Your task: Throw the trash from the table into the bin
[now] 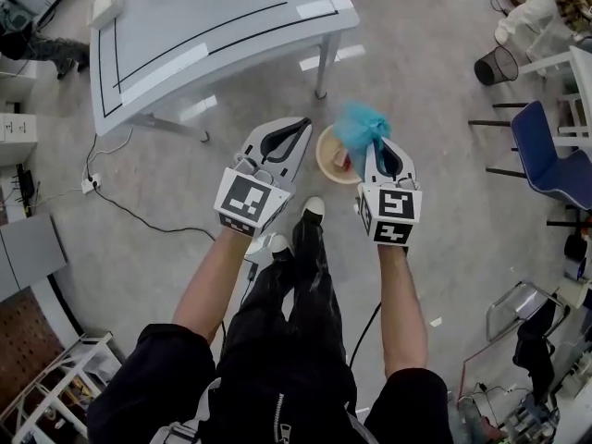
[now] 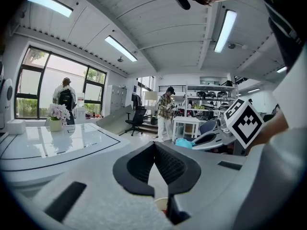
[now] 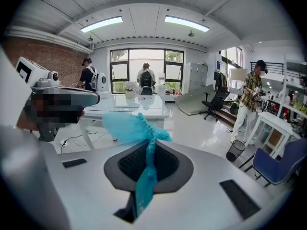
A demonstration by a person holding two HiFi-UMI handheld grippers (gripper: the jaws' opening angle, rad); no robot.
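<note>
The right gripper is clenching a thin, crinkled blue cover with a gathered edge. The head view is showing the round beige bin on the floor under it, which the right gripper view is missing. The left gripper is holding its jaws together, empty.

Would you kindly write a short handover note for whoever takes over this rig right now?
Left gripper: shut, empty, beside the bin.
Right gripper: shut on the blue cover, roughly over the beige bin on the floor.
Done: cover picked up and brought to the bin.
Left: open the right gripper over the bin, then check the table for more trash.
</note>
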